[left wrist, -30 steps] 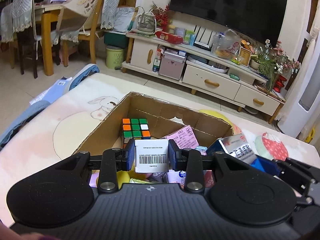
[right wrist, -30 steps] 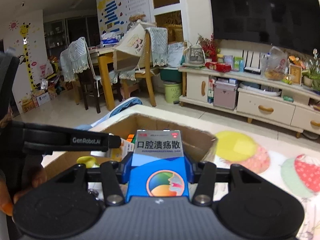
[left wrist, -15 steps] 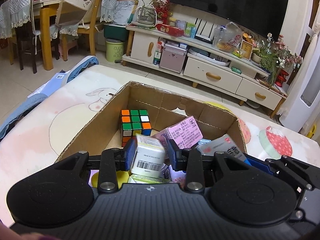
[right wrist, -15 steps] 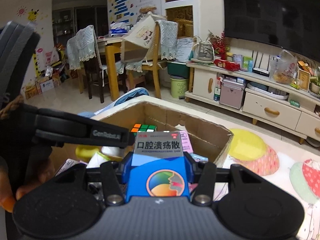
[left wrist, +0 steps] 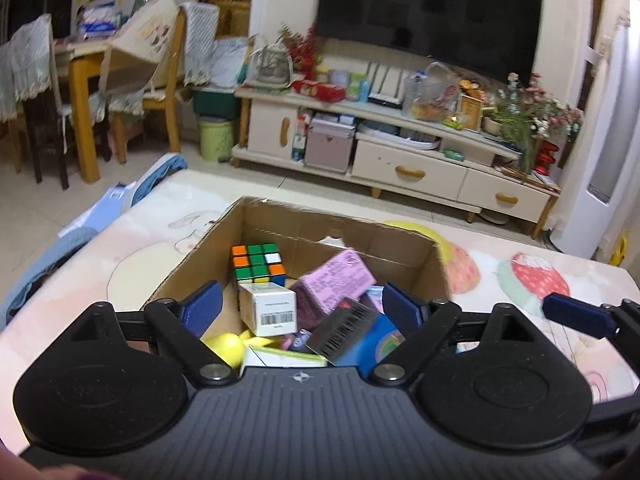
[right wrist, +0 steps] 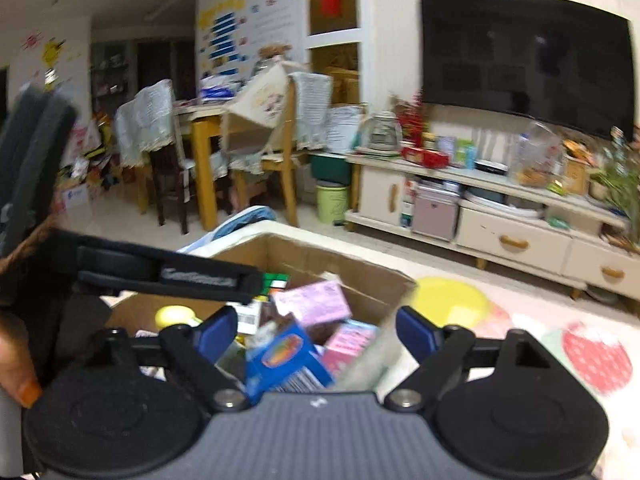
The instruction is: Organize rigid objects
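The left gripper point(left wrist: 301, 307) jaws are opening above the white box point(left wrist: 271, 307) in the cardboard box point(left wrist: 192, 264). The right gripper point(right wrist: 316, 332) jaws are opening too, above the blue box point(right wrist: 286, 354).

An open brown cardboard box point(left wrist: 192, 258) holds the jumble: a scrambled puzzle cube point(left wrist: 258, 266) stands in its far-left corner, a white carton point(left wrist: 270, 307) with a barcode lies just in front of it, and a pink packet point(left wrist: 336, 282) tilts beside them — a blue medicine box point(right wrist: 286, 358) rests askew nearer the front edge, a yellow piece point(left wrist: 226, 349) at the left.
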A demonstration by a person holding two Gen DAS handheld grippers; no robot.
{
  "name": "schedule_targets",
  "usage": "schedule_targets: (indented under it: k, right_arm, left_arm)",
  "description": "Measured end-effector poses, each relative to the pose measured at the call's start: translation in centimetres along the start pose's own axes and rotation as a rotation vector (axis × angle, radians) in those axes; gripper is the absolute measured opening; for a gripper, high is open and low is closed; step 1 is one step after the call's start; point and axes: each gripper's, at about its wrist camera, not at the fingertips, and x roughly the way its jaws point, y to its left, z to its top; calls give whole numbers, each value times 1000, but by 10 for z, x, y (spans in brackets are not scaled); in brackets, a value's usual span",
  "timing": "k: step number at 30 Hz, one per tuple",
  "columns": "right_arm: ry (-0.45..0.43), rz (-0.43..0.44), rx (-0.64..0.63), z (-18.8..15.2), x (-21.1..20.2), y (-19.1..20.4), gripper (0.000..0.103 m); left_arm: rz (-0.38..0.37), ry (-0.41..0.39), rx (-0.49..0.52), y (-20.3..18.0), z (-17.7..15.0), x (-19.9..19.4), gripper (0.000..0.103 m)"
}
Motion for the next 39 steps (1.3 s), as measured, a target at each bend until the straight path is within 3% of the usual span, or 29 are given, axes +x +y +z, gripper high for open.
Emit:
schedule_targets:
  k: [8, 12, 18, 23, 29, 36, 39]
  right_arm:
    - [29, -134, 96, -23, -43, -19, 97]
    - [40, -159, 137, -29, -62, -19, 99]
    - [20, -171, 96, -32, -86, -2, 100]
    - [-11, -215, 55, -40, -102, 1, 102]
    - [-3, -274, 40, -52, -109, -15, 102]
    - [19, -316, 71, -68, -108, -35, 102]
    - [26, -329, 85, -73, -109, -40, 102]
  left_arm:
    - [-28, -44, 57, -18, -27, -41, 103]
    - [-28, -48, 69, -22, -43, -64, 103]
    - [-27, -86, 56, -18, -58, -89, 103]
    - [50, -173, 67, -28, -65, -67, 103]
    - [114, -207, 85, -44, -70, -30, 103]
    - [80, -200, 123, -74, -63, -10, 103]
    - [70, -191, 86, -79, -59, -5, 103]
